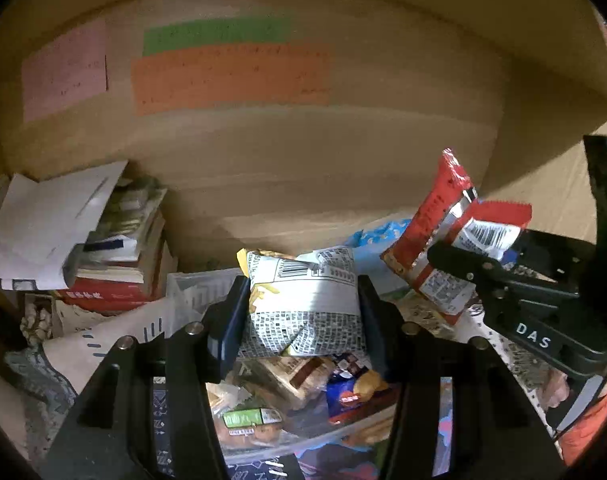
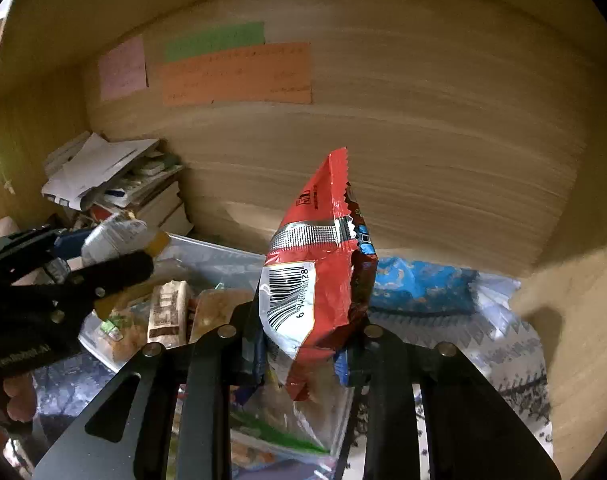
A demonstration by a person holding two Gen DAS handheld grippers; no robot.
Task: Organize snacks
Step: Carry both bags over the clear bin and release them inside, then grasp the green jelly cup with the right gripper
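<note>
My left gripper (image 1: 303, 312) is shut on a white snack bag with black print and a barcode (image 1: 303, 304), held above a clear plastic bin (image 1: 263, 452) filled with several snack packets. My right gripper (image 2: 307, 344) is shut on a red snack bag with a barcode (image 2: 315, 280), held upright above the same bin (image 2: 207, 252). In the left wrist view the red bag (image 1: 435, 232) and the right gripper (image 1: 503, 276) show at the right. In the right wrist view the left gripper (image 2: 115, 256) with its white bag (image 2: 111, 236) shows at the left.
A wooden back wall (image 1: 383, 100) carries pink, green and orange paper notes (image 1: 231, 76). A stack of books and papers (image 1: 103, 248) lies at the left. A white slotted basket (image 1: 191, 292) stands beside it. A blue snack bag (image 2: 419, 284) lies behind the bin, on a patterned cloth (image 2: 515, 360).
</note>
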